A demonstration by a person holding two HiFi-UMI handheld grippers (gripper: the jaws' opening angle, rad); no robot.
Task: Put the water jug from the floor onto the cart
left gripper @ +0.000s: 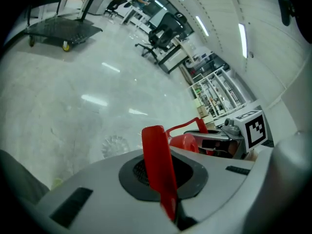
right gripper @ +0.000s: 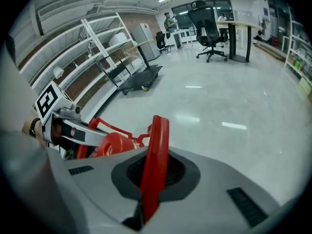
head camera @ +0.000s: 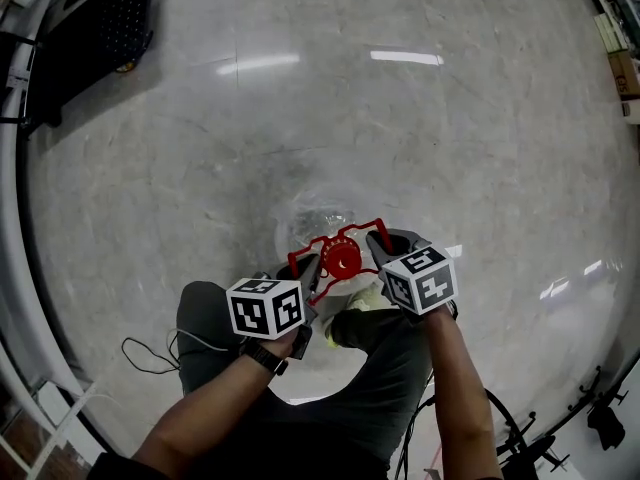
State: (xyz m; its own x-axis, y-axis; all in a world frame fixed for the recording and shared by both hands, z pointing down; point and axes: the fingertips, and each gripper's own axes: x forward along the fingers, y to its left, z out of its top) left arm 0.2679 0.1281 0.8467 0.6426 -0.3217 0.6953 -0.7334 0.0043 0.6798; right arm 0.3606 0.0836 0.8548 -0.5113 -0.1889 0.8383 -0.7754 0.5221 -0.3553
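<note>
1. Head view: The clear plastic water jug (head camera: 322,214) stands upright on the pale polished floor (head camera: 450,138), just in front of my knees. It has a round red screw cap (head camera: 343,260) and a thin red plastic carrying handle (head camera: 350,234). My left tongs (head camera: 308,270) and right tongs (head camera: 381,244) take that handle at opposite ends. The black flat platform cart (head camera: 105,28) sits well apart, at the upper left.
2. Left gripper view: My left tongs are pinched flat on a red strip of the handle.
3. Right gripper view: My right tongs are likewise clamped on a red handle strip.
4. Judgement on handling: The fill level cannot be read through the clear wall. If full, expect a heavy load. The smooth wall looks slippery, and the slim handle is likely to flex, so a two-sided grip there suits it.
</note>
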